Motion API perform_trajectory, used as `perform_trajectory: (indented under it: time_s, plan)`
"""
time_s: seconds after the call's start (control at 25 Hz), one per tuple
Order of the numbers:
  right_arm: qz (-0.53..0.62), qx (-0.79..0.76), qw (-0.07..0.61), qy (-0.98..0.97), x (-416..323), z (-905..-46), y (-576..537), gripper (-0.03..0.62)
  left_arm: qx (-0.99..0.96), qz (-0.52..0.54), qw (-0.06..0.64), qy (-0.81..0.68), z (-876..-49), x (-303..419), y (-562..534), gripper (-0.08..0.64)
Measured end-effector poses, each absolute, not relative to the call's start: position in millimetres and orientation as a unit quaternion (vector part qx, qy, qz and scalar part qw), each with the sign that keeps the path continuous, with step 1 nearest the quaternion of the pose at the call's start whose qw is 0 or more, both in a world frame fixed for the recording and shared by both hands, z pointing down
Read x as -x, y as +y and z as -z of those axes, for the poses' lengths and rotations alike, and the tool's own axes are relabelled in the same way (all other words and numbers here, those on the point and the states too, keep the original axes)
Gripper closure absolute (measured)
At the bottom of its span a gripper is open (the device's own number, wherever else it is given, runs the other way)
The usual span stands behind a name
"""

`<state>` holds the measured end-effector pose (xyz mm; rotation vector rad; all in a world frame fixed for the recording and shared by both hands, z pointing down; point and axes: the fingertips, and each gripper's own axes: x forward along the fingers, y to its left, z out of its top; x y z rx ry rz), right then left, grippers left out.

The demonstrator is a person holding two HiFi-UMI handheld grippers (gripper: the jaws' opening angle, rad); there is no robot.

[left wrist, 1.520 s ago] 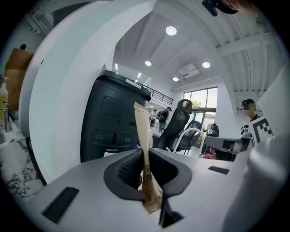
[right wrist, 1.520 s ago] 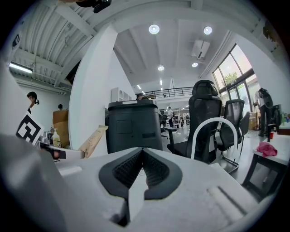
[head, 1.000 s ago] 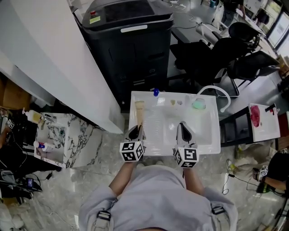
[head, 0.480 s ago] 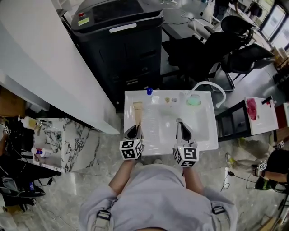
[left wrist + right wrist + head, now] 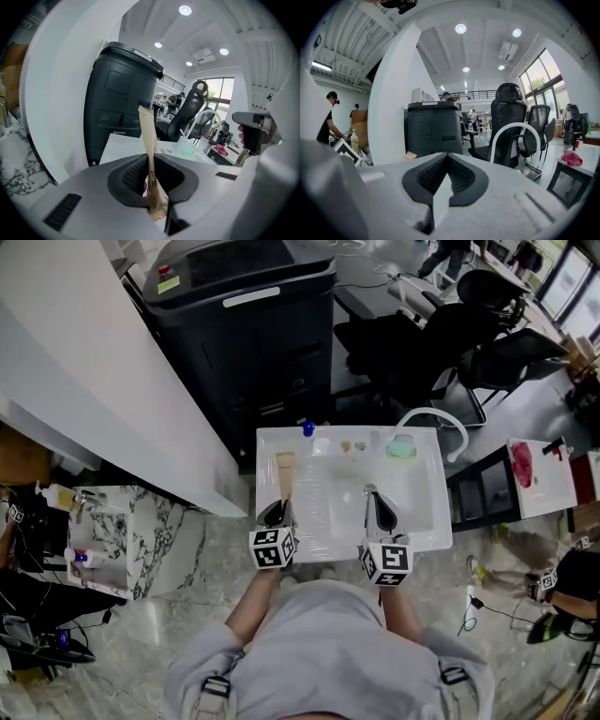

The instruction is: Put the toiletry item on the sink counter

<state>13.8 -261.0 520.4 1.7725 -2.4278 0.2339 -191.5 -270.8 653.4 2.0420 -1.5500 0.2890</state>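
While the left gripper (image 5: 279,511) clamps its jaws on the near end of a slim beige tube (image 5: 149,136), the tube points forward over the left side of the white sink counter (image 5: 424,538). Dark letters "T" and "B" show near the jaws. The right gripper (image 5: 445,172) is closed, holding nothing.

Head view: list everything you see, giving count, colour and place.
Counter: one, white, centre.
Tube: one, beige, counter's left side, held by left gripper.
Knob: one, blue, counter's back edge.
Dish: one, green, counter's back right.
Arch: one, white, counter's back right corner.
Machine: one, black, behind counter.
Chairs: at least two, black, upper right.
Left gripper: black jaws, shut on tube.
Right gripper: black jaws, shut, empty.
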Motion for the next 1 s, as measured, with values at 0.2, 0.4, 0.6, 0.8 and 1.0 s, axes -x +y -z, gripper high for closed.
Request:
perform_trajectory:
  time_s: [0.2, 0.4, 0.6, 0.8, 1.0]
  plan:
    - [-0.076, -0.585, 0.065, -0.805, -12, -519, -263, 0.589, -0.757, -0.115, 0.283, -0.578, -661, 193, -271, 0.525]
    - [-0.076, -0.585, 0.066, -0.805, -13, -519, -263, 0.589, -0.754, -0.120, 0.286, -0.579, -666, 193, -271, 0.525]
    - [-0.079, -0.584, 0.066, -0.805, -14, -521, -264, 0.589, -0.752, -0.125, 0.289, -0.579, -671, 191, -272, 0.525]
    - [-0.081, -0.586, 0.065, -0.803, -15, -522, -263, 0.589, -0.751, -0.135, 0.293, -0.577, -679, 190, -271, 0.525]
    - [-0.084, -0.589, 0.064, -0.801, -19, -524, -261, 0.589, -0.749, -0.145, 0.295, -0.576, -688, 188, -270, 0.525]
